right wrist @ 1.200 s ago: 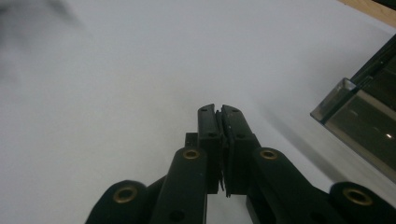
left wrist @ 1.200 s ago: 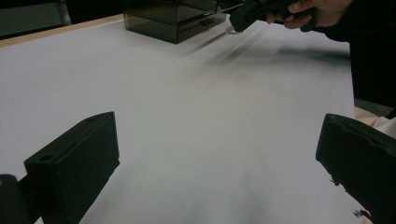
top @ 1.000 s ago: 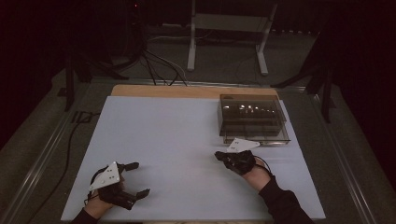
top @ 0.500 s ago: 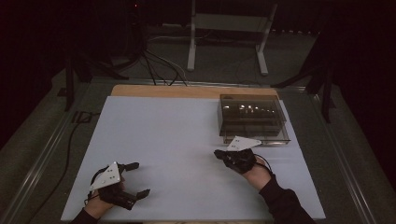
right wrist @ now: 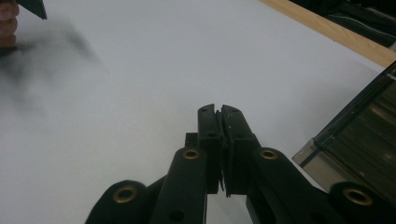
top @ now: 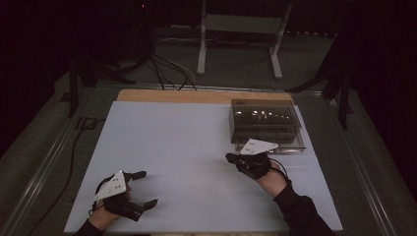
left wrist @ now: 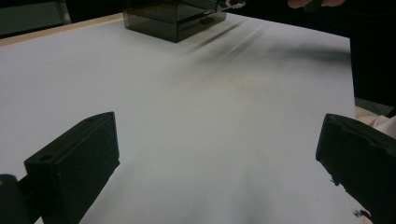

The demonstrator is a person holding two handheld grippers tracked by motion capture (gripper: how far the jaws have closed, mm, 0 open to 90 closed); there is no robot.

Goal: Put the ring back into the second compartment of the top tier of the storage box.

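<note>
A white sheet (top: 196, 162) covers most of the table, with a strip of bare wooden tabletop (top: 196, 96) showing along its far edge. On the far right part of the sheet stands a smoky, see-through plastic box (top: 265, 123) with a drawer-like lower tier; what lies inside is too dim to make out. The right gripper (top: 232, 158) rests on the sheet just in front of that box, near its front left corner and not touching it, with its grey three-cornered plate (top: 255, 146) on top. In the right gripper view its jaws are pressed together with nothing between them (only a hairline seam shows between the pads), and the box's corner (right wrist: 355, 140) sits close by on the right of the view. The left gripper (top: 145, 188) lies near the front left corner of the sheet, well apart from the box. Its jaws are spread wide and empty, and in the left gripper view bare white sheet lies between them, with the box (left wrist: 175, 18) far off at the top.
</note>
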